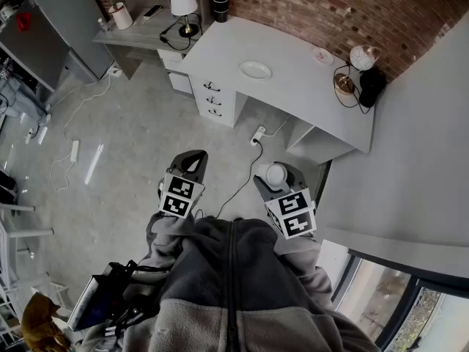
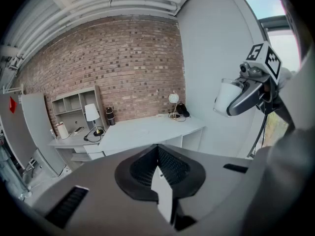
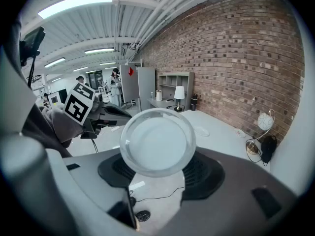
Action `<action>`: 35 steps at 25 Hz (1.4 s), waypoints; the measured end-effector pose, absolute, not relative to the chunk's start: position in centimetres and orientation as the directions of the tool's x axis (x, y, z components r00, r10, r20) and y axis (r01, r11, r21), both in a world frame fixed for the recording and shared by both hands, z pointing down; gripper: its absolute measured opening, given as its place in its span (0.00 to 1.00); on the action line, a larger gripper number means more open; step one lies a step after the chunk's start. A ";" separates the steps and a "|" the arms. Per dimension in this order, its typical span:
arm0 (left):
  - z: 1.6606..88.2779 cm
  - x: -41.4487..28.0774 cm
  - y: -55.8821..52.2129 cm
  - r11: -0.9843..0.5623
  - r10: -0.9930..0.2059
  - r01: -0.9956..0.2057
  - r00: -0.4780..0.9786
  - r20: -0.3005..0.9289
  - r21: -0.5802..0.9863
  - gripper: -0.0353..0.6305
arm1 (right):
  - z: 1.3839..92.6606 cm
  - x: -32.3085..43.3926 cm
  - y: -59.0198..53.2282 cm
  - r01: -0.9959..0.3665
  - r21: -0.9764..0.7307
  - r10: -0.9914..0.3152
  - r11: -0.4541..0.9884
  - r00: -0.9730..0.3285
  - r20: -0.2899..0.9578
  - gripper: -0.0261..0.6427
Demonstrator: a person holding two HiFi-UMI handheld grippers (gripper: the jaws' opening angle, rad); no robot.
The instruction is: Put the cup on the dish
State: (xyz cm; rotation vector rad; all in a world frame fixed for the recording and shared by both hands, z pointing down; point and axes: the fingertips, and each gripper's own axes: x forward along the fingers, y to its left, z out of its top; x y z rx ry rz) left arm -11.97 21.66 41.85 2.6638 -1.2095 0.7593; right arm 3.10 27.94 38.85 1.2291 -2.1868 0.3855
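The right gripper (image 1: 277,178) holds the cup (image 3: 157,141) in wide-spread jaws, well away from the dish (image 1: 255,70). Carry it level, seemingly mouth-up, and lower it centred. The left gripper (image 1: 192,161) is closed, empty.

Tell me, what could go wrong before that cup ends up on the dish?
1. The cup looks smooth and round, and only the two jaws of the right gripper hold it, pointing downward. It might slip out on the way.
2. A cable lies on the floor between the person and the desk. A foot could catch on it.
3. The dish is small, so the cup could land on its rim and tip.
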 end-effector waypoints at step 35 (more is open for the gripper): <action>42.1 -6.0 25.0 -0.669 -0.683 -0.740 0.570 0.456 -0.076 0.06 | 40.7 7.0 31.3 -0.805 0.024 -0.613 0.593 -0.433 0.661 0.42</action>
